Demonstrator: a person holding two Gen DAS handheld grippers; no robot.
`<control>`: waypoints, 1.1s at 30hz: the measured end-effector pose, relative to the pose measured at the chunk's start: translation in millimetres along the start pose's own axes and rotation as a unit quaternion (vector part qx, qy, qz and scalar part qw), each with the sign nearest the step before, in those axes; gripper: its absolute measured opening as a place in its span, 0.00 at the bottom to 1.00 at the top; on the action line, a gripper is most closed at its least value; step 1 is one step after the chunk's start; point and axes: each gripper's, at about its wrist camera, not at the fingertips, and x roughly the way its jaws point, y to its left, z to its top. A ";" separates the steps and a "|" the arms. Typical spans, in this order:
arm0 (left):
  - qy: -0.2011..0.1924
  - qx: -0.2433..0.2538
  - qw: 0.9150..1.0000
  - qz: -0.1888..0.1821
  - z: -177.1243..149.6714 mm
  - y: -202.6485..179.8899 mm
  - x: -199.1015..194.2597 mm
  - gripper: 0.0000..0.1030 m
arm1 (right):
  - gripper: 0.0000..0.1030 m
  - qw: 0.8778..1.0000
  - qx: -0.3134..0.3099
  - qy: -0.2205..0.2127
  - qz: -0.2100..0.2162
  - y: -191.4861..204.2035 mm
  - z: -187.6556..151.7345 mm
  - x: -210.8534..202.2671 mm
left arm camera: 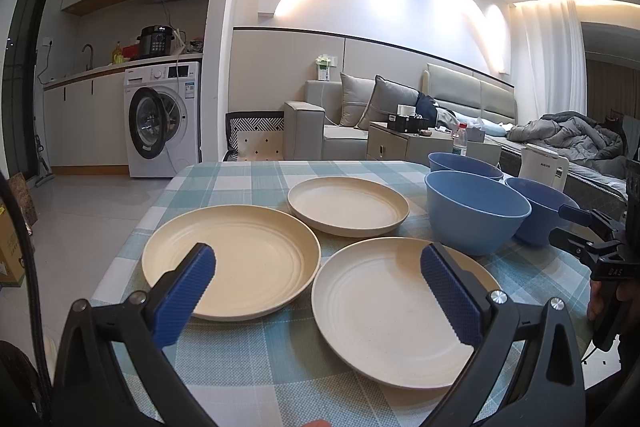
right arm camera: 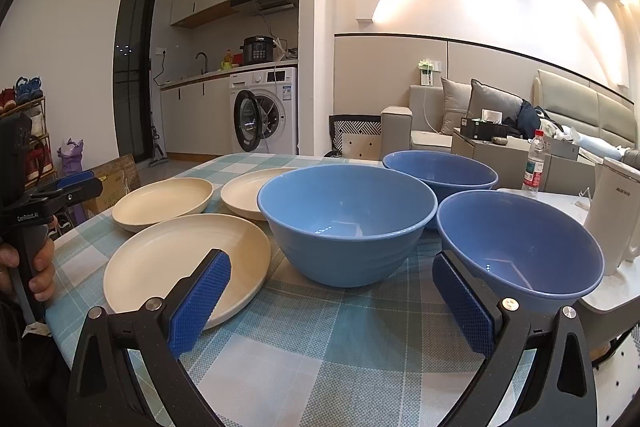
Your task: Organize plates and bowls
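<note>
Left tongs (left arm camera: 318,267) spread wide, empty, low over the bench (left arm camera: 256,359) with its teal-and-white checked cloth. Nearest cream round plastic plate (left arm camera: 380,311) at 5 o'clock between the pads; second cream plate (left arm camera: 236,259) at 10 o'clock, just beside it; third cream plate (left arm camera: 348,205) at 12 o'clock, farther back. Right tongs (right arm camera: 332,291) spread, empty. Front blue plastic bowl (right arm camera: 346,223) at 12 o'clock; right blue bowl (right arm camera: 520,247) at 2 o'clock; rear blue bowl (right arm camera: 440,171) behind them.

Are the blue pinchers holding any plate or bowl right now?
No. The left gripper and the right gripper are both open and empty, above the table, holding nothing.
</note>
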 end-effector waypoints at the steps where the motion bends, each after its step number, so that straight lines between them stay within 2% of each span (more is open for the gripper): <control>1: 0.000 -0.001 1.000 0.000 0.3 0.5 -0.2 1.00 | 1.00 1.000 0.000 0.000 0.000 -0.4 0.0 -0.4; 33: 0.003 0.002 1.000 0.004 1.5 -0.6 1.4 1.00 | 1.00 1.000 0.007 0.003 0.002 -2.3 -1.3 0.7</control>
